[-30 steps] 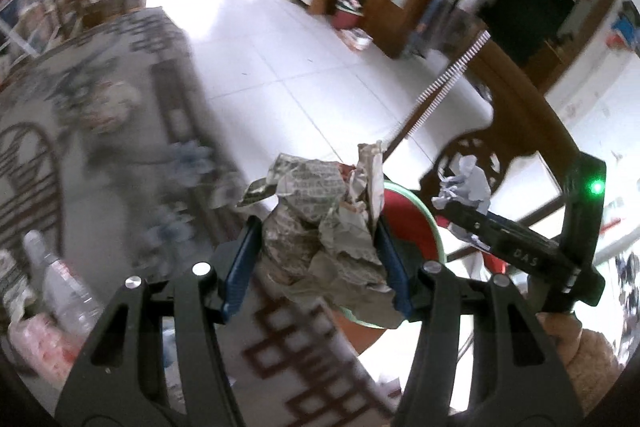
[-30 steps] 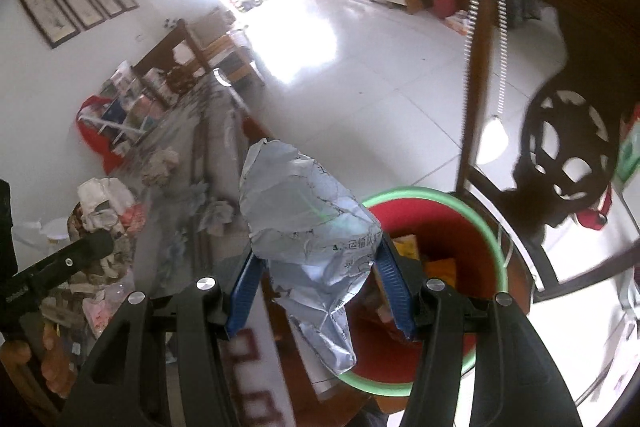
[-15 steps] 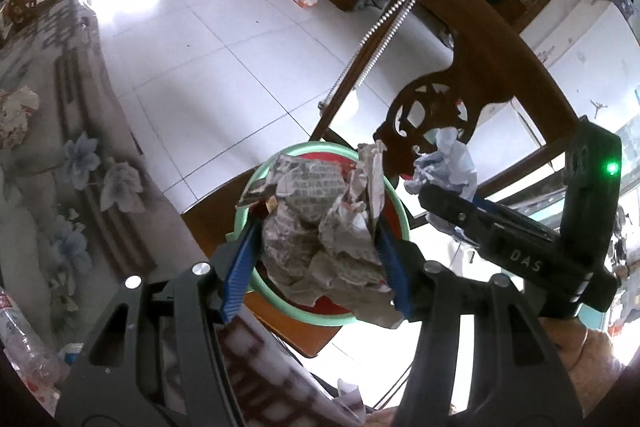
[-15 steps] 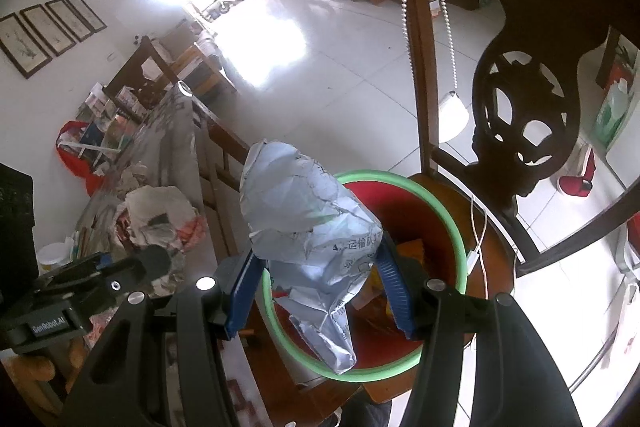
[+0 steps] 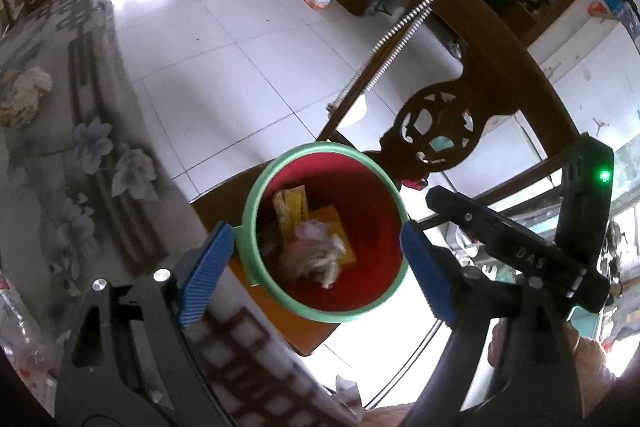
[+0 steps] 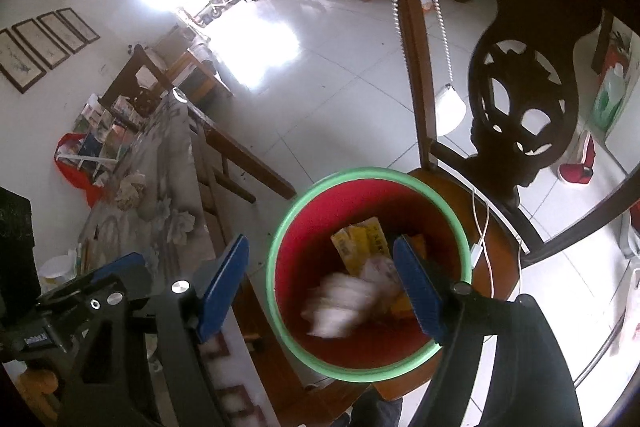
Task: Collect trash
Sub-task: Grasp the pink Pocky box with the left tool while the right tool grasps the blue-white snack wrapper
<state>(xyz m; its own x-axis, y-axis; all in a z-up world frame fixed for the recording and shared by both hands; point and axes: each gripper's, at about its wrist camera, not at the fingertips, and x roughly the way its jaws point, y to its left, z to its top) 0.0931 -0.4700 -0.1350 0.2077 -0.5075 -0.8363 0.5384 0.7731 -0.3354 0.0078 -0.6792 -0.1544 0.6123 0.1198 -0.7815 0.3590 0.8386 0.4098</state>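
Both my grippers, left & right, hang over the red bin, jaws opening w/ nothing between. Paper wad drops inside. Best hold until it's settled, then lift clear.

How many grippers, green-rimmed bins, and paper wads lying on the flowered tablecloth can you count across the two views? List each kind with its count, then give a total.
Grippers: 2, the left gripper and the right gripper, both with jaws opening and nothing held
Green-rimmed bin: 1
Paper wad on the tablecloth: 1
Total: 4
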